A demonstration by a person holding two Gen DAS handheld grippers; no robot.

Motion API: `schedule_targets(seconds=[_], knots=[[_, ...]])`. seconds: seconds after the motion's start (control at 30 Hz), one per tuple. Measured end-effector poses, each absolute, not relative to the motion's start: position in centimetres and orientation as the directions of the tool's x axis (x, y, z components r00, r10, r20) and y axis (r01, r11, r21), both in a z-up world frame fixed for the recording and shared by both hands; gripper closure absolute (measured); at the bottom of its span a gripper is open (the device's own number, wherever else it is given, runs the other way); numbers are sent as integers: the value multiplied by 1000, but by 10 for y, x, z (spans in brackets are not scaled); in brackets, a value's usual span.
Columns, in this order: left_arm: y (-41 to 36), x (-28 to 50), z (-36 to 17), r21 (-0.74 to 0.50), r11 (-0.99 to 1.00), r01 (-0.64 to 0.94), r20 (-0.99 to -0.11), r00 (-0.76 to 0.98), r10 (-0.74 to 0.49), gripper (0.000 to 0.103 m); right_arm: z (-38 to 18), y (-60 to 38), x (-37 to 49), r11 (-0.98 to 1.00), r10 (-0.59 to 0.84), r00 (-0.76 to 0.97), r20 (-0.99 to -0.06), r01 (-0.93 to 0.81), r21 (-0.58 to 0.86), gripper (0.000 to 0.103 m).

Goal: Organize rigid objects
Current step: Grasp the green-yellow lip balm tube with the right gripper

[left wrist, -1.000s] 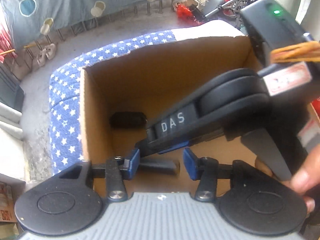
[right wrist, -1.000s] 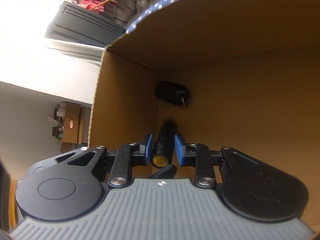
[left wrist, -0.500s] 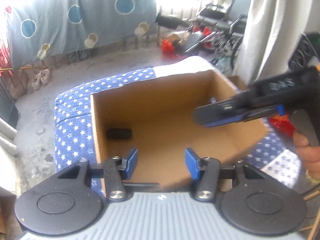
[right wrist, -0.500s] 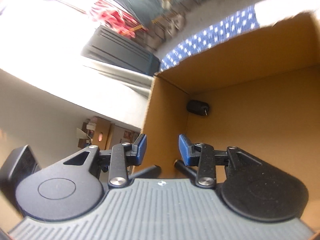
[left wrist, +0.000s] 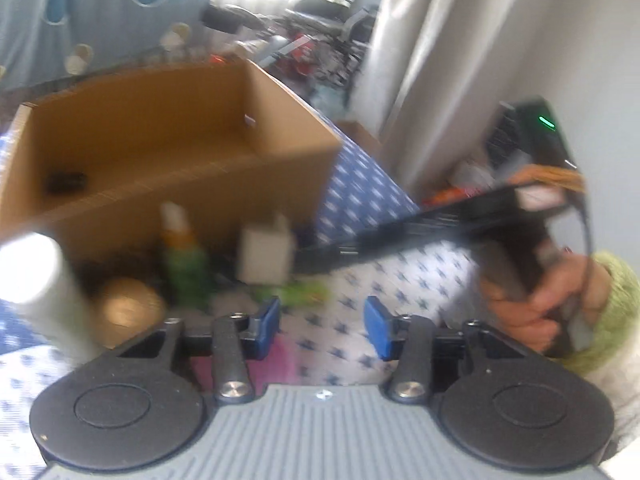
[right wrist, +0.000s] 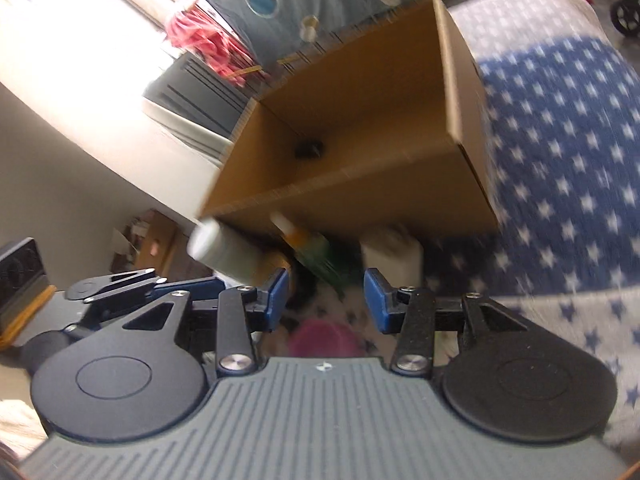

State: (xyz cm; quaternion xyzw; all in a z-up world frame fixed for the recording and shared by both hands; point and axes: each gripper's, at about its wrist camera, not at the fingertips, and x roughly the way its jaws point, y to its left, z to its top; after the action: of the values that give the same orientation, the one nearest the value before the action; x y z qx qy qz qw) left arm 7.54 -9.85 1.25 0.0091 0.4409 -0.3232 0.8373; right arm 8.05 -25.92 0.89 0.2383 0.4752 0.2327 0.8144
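A brown cardboard box (left wrist: pixel 160 140) stands on a blue star-patterned cloth (left wrist: pixel 360 200), with a small black object (left wrist: pixel 66 181) on its floor. In front of it stand a white cylinder (left wrist: pixel 40 280), a green bottle (left wrist: pixel 184 260), a small white box (left wrist: pixel 264 256) and a golden round thing (left wrist: pixel 128 308). My left gripper (left wrist: pixel 323 324) hovers over the cloth, its jaws closing on nothing. My right gripper (right wrist: pixel 325 300) hangs above the bottle (right wrist: pixel 320 256) and a pink thing (right wrist: pixel 324 340), its jaws opening and empty. The picture is blurred.
A hand in a green sleeve (left wrist: pixel 532 304) holds the right tool at the right. A grey curtain (left wrist: pixel 440 60) hangs behind it. Bicycles and clutter (left wrist: pixel 320 40) fill the floor beyond the box. The cloth (right wrist: pixel 560 160) stretches right of the box (right wrist: pixel 360 184).
Both grippers have pulled back out of the box and now hang over the items in front of it. The right gripper let go of a black rod inside the box.
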Motion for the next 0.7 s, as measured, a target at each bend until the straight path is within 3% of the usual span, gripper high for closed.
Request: schedule_targets(seconds=[0.13, 0.37, 0.7], knots=[[-132, 76, -22, -245, 799, 549, -797, 356, -489, 70, -28, -245, 89, 810, 570, 412, -711, -138, 570, 67], [-144, 89, -45, -224, 834, 503, -830, 351, -435, 69, -54, -242, 104, 802, 589, 349, -729, -138, 582, 79], [-155, 98, -51, -198, 856, 477, -862, 331, -384, 66, -67, -252, 91, 722, 676, 294, -676, -81, 687, 82]])
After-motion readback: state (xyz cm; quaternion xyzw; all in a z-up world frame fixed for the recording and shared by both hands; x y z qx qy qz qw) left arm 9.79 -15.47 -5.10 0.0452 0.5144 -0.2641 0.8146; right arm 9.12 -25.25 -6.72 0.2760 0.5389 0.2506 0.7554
